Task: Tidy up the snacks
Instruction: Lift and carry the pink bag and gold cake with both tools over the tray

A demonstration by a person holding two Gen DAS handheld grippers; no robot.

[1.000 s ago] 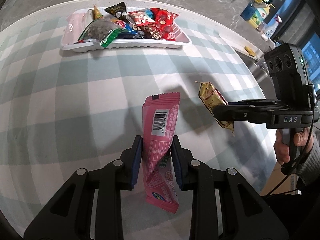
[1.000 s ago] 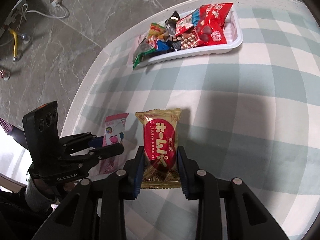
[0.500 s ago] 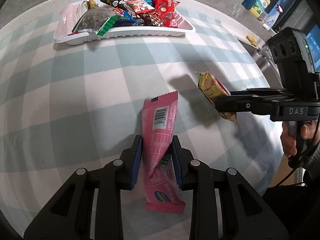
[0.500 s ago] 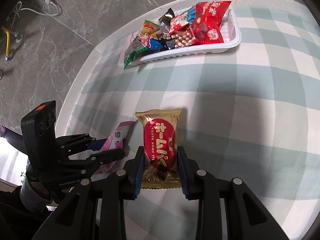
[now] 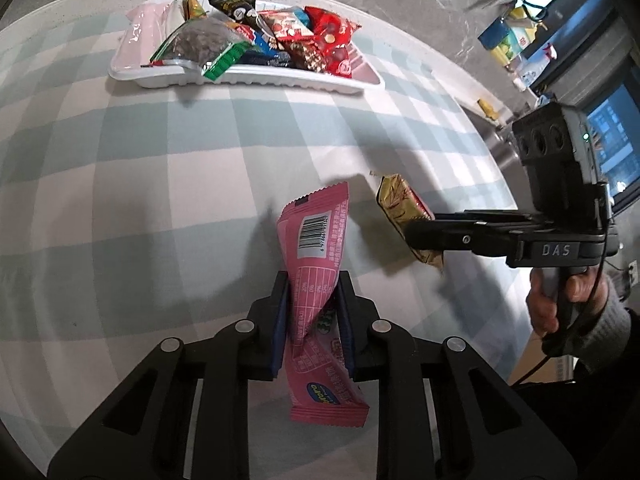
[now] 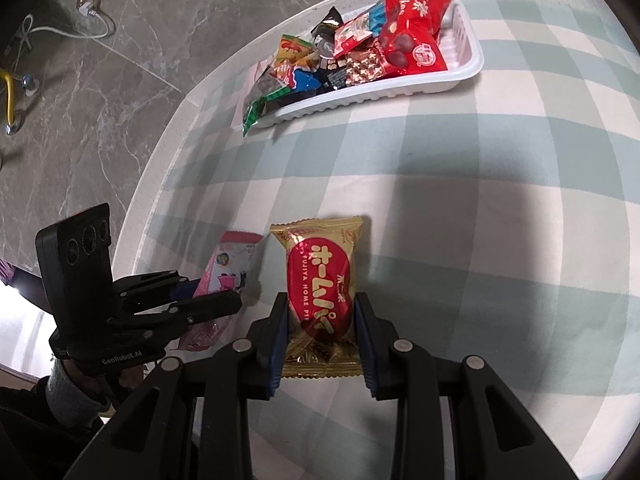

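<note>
A round table point(image 5: 120, 184) under a pale green-and-cream checked cloth stands on a grey marbled floor point(image 6: 120, 40). At its far side sits a white tray point(image 5: 248, 80) heaped with snack packets.

In the left wrist view, the left claw point(image 5: 313, 322) is squeezing tighter on a pink wrapper point(image 5: 316, 264), which twists between the blue pads. This view shows the packet's back, with barcode and nutrition table, and its lower end hanging behind the fingers above the cloth. To the right the same view catches the right claw point(image 5: 424, 236) from the side, clamped on the gold packet point(image 5: 400, 208), seen edge-on and clear of the cloth, with a hand point(image 5: 560, 304) in a grey sleeve on the handle. Only here do a shelf of bottles and a screen show at the far right.

The right wrist view gives what that one hides. At its left edge the left claw point(image 6: 212, 300) appears from the side, the pink wrapper point(image 6: 228, 264) showing its printed cartoon front. In the centre the right claw point(image 6: 322, 332) is closed on the gold packet point(image 6: 320, 280), whose face carries a red oval with Japanese lettering; the pads press its lower sides. The tray point(image 6: 400, 88) appears at upper right, with a big red bag point(image 6: 412, 28) uppermost. A wall plug and white cable lie on the floor at upper left, visible only from this side.
</note>
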